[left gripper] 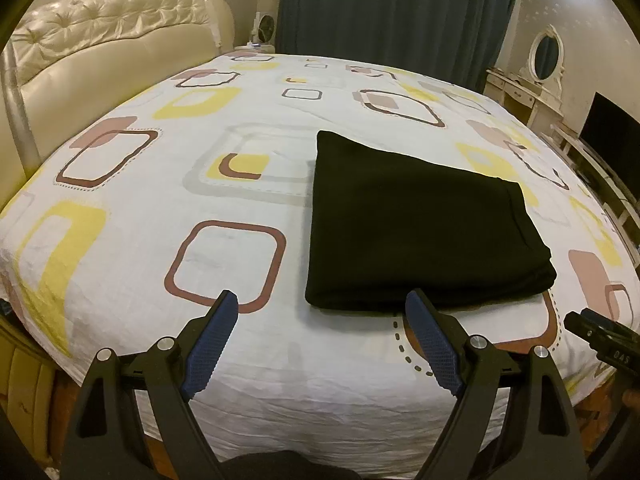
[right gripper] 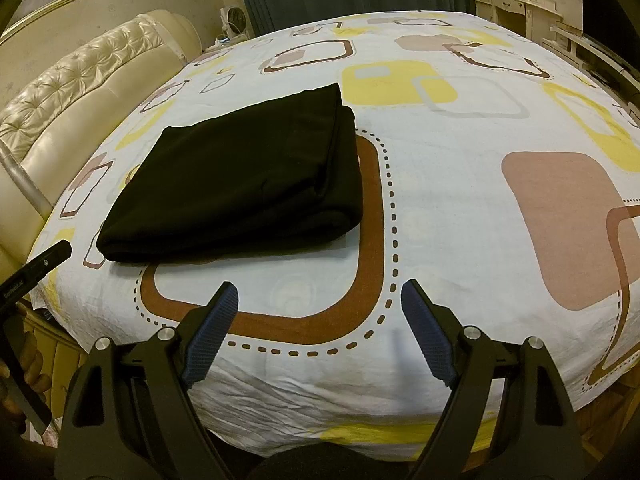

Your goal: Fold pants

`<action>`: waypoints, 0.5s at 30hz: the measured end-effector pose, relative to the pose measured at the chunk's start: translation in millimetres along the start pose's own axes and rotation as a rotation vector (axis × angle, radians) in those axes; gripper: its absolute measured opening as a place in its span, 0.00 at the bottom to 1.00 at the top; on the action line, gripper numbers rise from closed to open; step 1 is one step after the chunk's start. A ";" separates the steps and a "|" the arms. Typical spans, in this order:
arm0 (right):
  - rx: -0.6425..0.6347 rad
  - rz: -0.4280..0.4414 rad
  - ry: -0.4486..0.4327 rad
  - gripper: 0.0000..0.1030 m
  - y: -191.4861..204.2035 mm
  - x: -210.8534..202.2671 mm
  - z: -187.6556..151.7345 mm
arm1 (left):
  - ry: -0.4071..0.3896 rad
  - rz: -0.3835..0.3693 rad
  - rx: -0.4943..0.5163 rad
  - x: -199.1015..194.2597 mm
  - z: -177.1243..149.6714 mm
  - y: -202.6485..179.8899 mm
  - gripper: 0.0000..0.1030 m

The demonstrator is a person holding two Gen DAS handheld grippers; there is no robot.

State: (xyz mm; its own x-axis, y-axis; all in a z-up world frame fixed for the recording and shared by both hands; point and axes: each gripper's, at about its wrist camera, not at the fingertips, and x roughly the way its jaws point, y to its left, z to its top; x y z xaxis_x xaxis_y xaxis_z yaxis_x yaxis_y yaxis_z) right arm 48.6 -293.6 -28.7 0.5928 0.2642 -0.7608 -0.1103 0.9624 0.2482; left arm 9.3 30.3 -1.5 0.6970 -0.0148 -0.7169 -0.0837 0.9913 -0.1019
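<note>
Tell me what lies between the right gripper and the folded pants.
Only patterned bedsheet separates the open right gripper from the black pants, per the right wrist view.

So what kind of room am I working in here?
A bedroom, most likely: the folded black pants lie on a bed with a patterned sheet, a tufted cream headboard stands at one end, and a dressing table with an oval mirror stands by the far wall.

A cream tufted headboard (left gripper: 112, 28) fills the upper left, dark teal curtains (left gripper: 392, 8) top centre, white dressing table (left gripper: 532, 80) at right.
</note>
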 end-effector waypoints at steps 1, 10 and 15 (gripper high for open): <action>0.000 0.000 0.001 0.81 -0.1 0.4 -0.4 | -0.001 0.001 0.002 -0.3 -0.2 -0.2 0.82; -0.006 0.006 0.009 0.81 -2.6 2.7 -1.9 | 0.000 -0.012 0.013 -1.6 1.0 -1.8 0.82; -0.009 0.008 0.012 0.81 -2.4 3.5 -2.1 | 0.012 -0.015 0.007 -2.4 1.8 -2.7 0.86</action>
State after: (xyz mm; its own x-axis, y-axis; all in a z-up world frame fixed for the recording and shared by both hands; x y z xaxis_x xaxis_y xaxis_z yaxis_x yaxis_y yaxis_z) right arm 49.2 -294.8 -33.2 0.5825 0.2729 -0.7656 -0.1221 0.9606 0.2496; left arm 9.1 27.8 1.7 0.6898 -0.0308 -0.7233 -0.0689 0.9918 -0.1078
